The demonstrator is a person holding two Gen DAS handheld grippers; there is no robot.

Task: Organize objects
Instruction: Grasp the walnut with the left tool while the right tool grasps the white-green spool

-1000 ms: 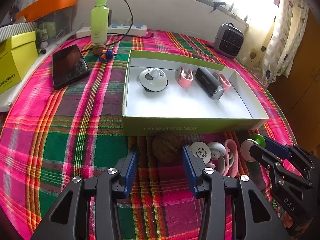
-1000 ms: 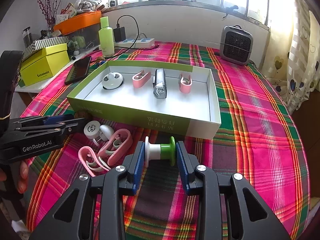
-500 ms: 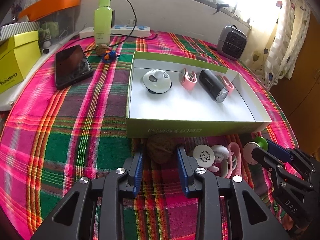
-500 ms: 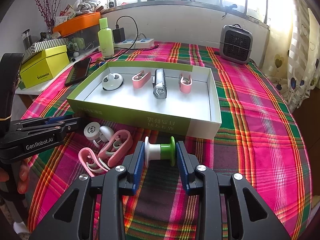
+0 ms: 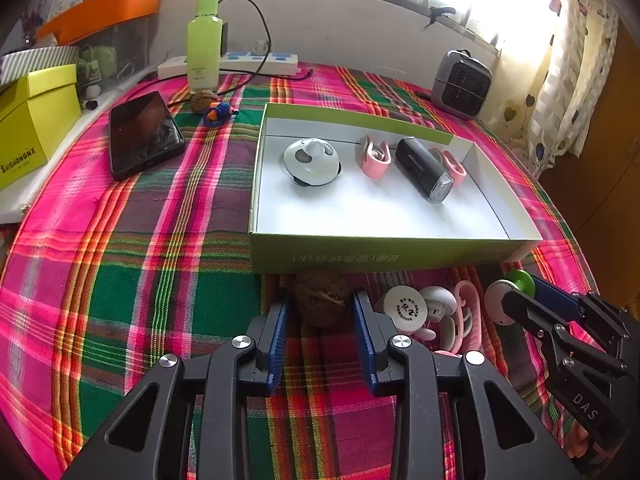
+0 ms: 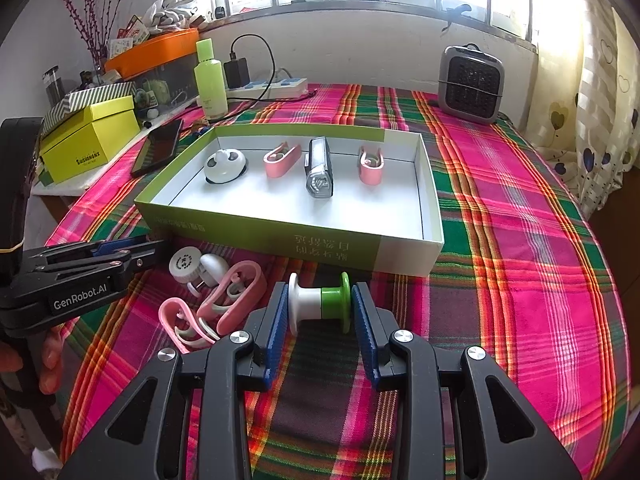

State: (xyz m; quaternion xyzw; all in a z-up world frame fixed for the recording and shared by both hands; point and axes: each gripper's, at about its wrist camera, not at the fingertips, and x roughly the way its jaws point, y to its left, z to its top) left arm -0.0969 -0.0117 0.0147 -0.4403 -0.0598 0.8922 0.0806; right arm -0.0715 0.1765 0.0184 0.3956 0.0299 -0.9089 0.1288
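A green-sided white box (image 5: 384, 256) (image 6: 280, 236) holds a white panda gadget (image 5: 311, 161), two pink clips (image 5: 375, 155) and a black bike light (image 5: 424, 170). In front of it lie a brown walnut (image 5: 320, 300), a white round cap (image 5: 404, 307) (image 6: 184, 264) and pink clips (image 6: 236, 292). My left gripper (image 5: 320, 320) straddles the walnut with its jaws close on both sides. My right gripper (image 6: 320, 308) is shut on a white and green spool (image 6: 320, 304), which also shows in the left wrist view (image 5: 510, 292).
A black phone (image 5: 144, 134), a green bottle (image 5: 204, 40), a power strip (image 5: 240, 64), a second walnut and a blue toy (image 5: 218, 114) lie at the back left. A yellow box (image 6: 86, 138) stands left. A grey heater (image 6: 472, 84) stands back right.
My left gripper's jaws have narrowed around the walnut and moved forward to it. My right gripper holds the spool still.
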